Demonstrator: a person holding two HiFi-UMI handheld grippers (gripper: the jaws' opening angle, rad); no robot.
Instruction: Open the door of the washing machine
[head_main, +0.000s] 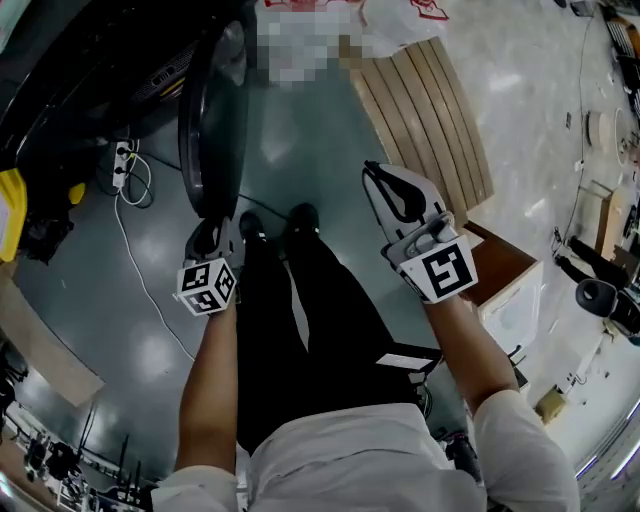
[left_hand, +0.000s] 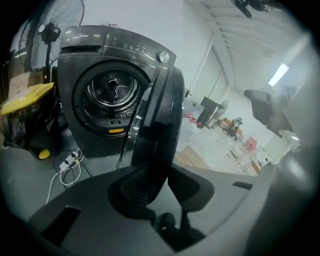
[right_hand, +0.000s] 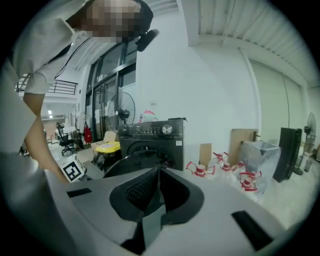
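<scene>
- Head view: of the two grippers, the left gripper clamps the lower rim of the door, likely to swing it outward. The right gripper hangs empty, jaws together, apparently spare.
- Left gripper view: one washing machine, drum exposed. Its single door stands well open, rim pinched between the jaws.
- Right gripper view: the pads meet on nothing, and the washing machine is well apart, ahead.

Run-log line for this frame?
door: swung open, drum exposed | left gripper: shut on door edge | right gripper: shut, empty, clear of washer
</scene>
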